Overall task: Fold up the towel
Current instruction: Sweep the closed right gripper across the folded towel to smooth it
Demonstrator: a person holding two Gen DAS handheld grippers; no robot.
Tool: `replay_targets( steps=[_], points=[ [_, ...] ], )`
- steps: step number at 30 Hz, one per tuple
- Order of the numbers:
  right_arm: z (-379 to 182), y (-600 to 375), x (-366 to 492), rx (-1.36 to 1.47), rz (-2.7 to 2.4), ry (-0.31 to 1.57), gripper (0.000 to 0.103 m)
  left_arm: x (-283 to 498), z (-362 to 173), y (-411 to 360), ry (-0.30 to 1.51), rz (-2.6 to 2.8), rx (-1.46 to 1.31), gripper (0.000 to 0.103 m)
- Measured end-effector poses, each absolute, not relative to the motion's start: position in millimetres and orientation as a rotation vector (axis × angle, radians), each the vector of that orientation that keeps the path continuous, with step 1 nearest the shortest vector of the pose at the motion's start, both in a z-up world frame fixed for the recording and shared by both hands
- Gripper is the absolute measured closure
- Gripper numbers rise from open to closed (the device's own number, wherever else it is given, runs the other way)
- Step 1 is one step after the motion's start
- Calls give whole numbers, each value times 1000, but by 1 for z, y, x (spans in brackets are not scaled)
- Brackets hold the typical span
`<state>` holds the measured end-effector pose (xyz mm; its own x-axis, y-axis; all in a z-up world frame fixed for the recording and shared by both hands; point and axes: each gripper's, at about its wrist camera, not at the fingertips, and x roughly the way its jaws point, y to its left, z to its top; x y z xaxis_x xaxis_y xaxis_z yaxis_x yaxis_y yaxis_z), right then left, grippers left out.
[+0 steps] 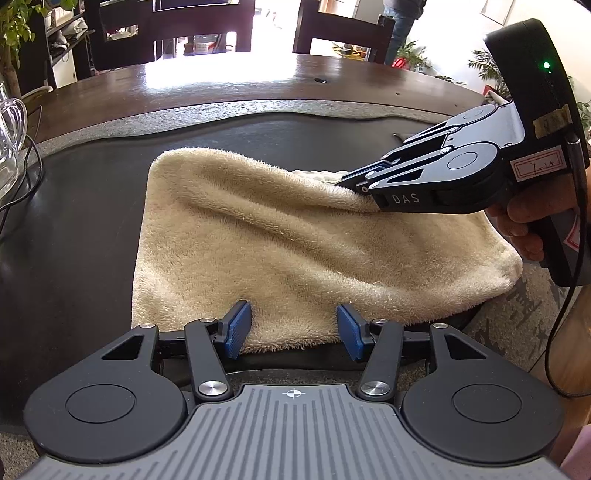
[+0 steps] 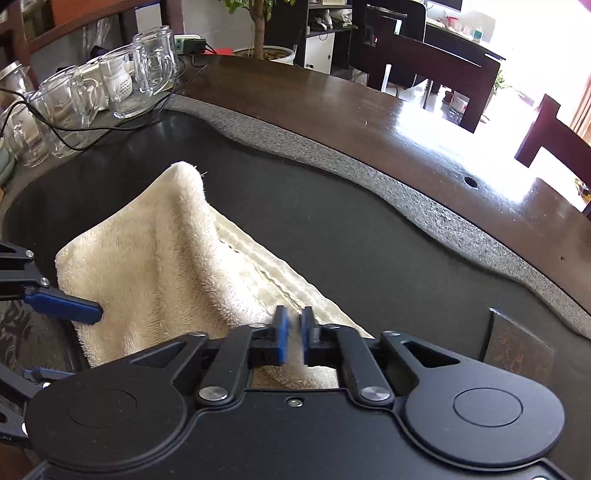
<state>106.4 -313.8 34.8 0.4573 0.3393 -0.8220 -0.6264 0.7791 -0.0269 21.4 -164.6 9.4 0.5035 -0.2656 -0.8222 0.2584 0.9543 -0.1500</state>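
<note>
Cream terry cloth, thick and fluffy, is what catches the eye: the towel [image 1: 280,236] lies on the dark sunken slab [image 1: 74,229] of a big wooden tea table [image 1: 258,79], its grainy stone border [image 2: 332,155] curving around behind it. The right gripper [image 2: 293,338] has its blue pads [image 2: 281,339] drawn in narrow, pinching a bunched edge of the towel between them and lifting it, so that the cloth rises in a ridge from the slab up to the fingers; in the left wrist view that same gripper [image 1: 351,182] comes in from the right side, a hand [image 1: 524,229] wrapped round its handle, with a fold of towel pulled up to its tip. Under the raised layer, a ribbed, paler side of the towel shows on the far side. The left gripper [image 1: 293,334] sits low at the near edge of the towel with its jaws wide apart, the blue pads [image 1: 238,330] standing on either side of the hem, not clamped on it; from the right wrist view one of its pads [image 2: 64,304] lies just against the towel's side. Off to the left, several clear glass mugs [image 2: 110,81] stand grouped on the table with a black cable [image 2: 92,134] trailing past them. Dark wooden chairs [image 1: 343,35] stand beyond the table's far edge, and a potted plant [image 2: 260,26] behind.
</note>
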Motion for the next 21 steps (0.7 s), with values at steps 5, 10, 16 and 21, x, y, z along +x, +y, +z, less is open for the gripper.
replay_targets(
  steps=[5,10,16,21],
  points=[
    [42,-317,108,-342,597,883,101,21,10,-165,993,-317,-3,50],
    [54,-321,121,-342,550,826,101,21,10,-165,992,-320,-1,50],
    [47,-323,142,-344,503,836,101,21,10,-164,993,-319,-2,50],
    [51,-333,135,-300,486,829,95,23,10,-163,1005,-320,-13,50]
  ],
)
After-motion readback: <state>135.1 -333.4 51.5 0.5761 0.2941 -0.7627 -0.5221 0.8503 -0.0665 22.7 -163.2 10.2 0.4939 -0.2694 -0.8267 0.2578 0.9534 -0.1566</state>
